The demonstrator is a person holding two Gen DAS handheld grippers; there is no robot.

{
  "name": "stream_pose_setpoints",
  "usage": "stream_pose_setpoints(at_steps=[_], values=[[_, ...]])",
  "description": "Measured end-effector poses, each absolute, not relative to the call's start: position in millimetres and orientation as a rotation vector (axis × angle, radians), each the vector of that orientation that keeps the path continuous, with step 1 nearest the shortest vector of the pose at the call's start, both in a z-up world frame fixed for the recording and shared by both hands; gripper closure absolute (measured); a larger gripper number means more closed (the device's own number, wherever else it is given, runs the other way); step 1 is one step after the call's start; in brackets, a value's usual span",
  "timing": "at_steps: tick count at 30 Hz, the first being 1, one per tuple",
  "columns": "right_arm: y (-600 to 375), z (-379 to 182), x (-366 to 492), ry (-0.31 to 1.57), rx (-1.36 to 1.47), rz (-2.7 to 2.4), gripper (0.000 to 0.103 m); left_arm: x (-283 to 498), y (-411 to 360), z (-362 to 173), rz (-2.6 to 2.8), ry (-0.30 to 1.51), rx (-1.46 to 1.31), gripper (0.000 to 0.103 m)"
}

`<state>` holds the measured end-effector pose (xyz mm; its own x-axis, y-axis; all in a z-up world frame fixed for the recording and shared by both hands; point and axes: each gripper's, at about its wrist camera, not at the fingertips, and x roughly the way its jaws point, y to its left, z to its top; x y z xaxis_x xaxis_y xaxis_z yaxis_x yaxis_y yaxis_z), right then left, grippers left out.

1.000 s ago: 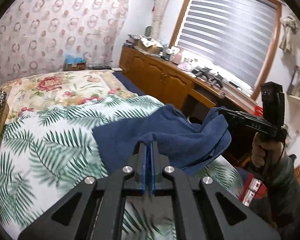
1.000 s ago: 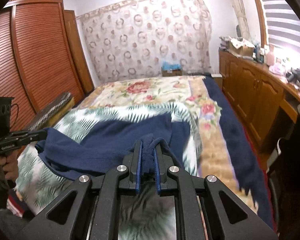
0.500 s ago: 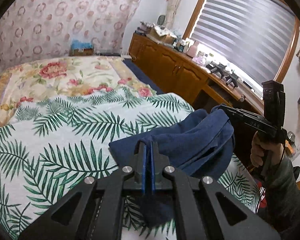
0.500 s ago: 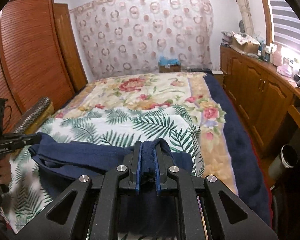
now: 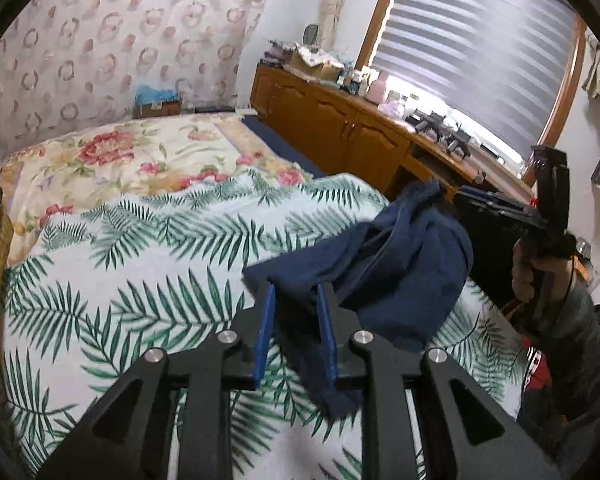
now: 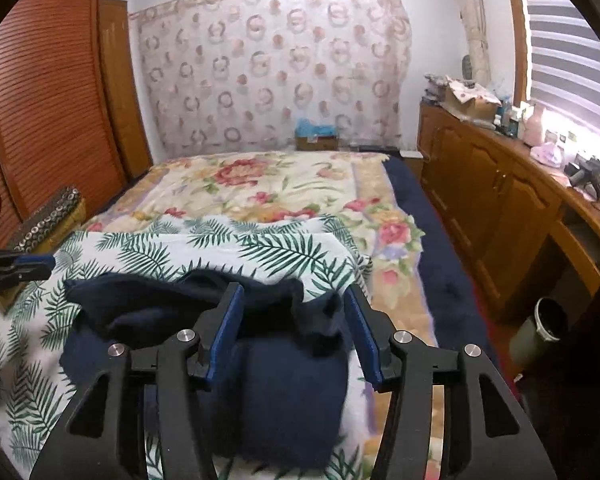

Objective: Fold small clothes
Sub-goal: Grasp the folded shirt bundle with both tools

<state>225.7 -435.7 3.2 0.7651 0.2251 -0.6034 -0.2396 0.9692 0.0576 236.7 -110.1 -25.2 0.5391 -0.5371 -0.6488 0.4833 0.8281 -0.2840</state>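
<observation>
Your left gripper (image 5: 296, 300) and right gripper (image 6: 294, 304) are both opening, the dark blue cloth (image 6: 292, 392) loose between them, low in both views.

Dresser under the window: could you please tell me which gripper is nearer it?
Right. The right gripper, jaws opening around the garment, is at the bed edge beside the dresser; the left gripper, also opening around it, is further away across the bed.

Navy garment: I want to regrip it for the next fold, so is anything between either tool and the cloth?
Nothing visible. The navy garment lies bunched on the palm-leaf sheet, its cloth already between the opening jaws of the left tool and the right tool.
</observation>
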Motion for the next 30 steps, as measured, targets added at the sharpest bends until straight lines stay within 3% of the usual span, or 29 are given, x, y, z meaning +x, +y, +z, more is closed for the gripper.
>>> stream_pose_setpoints(at_steps=[12,16,21,30], values=[[-429,-35,256,0.789,-0.06,0.278,0.049,259,-138,-48,-0.642,0.879,-0.04,0.083],[-425,-44,264,0.803,-0.068,0.273,0.049,272,-146,-51,-0.617,0.893,-0.015,0.078],[-426,-51,270,0.821,-0.069,0.263,0.043,288,-156,-63,-0.574,0.941,0.012,0.076],[-430,-50,265,0.814,-0.052,0.269,0.039,302,-157,-78,-0.536,0.98,0.009,0.056]])
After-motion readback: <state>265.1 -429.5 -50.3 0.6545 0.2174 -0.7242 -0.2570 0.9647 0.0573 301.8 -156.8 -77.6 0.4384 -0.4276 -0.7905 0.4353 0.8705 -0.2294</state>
